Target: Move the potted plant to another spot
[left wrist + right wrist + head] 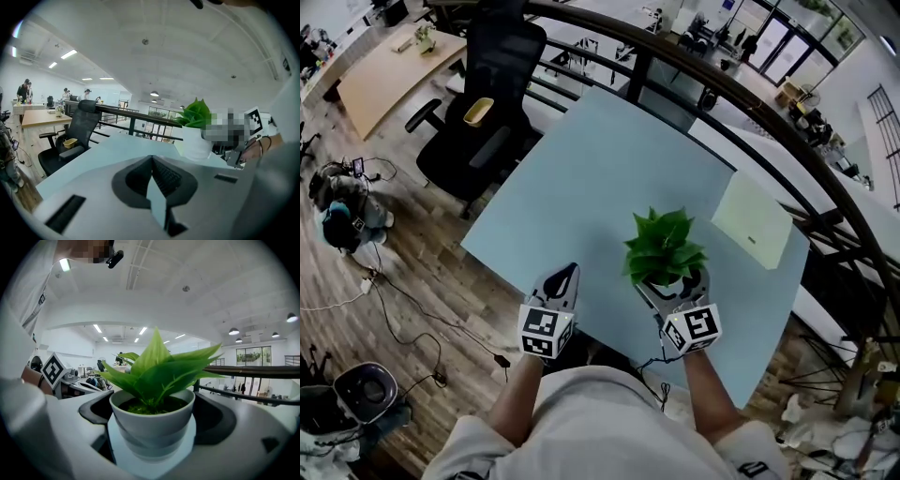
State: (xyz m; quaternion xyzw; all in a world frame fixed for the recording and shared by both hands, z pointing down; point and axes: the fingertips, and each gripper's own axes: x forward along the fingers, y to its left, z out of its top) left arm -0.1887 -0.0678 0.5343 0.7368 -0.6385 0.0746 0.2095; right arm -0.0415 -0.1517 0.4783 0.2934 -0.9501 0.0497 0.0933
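One potted plant [666, 251], two grippers, one pale flat box [752, 222], one black chair [487, 103]. The plant sits on the blue counter [581, 178] near its front edge, box apart to its right. It stands upright, long axis vertical, leaves up and fanning out. Right gripper [672, 279] fingers clamp the white pot's sides. Left gripper [570, 274] fingers are pressed together, empty, left of the pot with nothing between.

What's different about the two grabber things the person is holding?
The left gripper has its jaws pressed together with nothing between them. The right gripper has its jaws wider apart, hugging the pot of the potted plant. The left gripper points at bare table, and the right gripper points at the plant. Both are held at the table's near edge.
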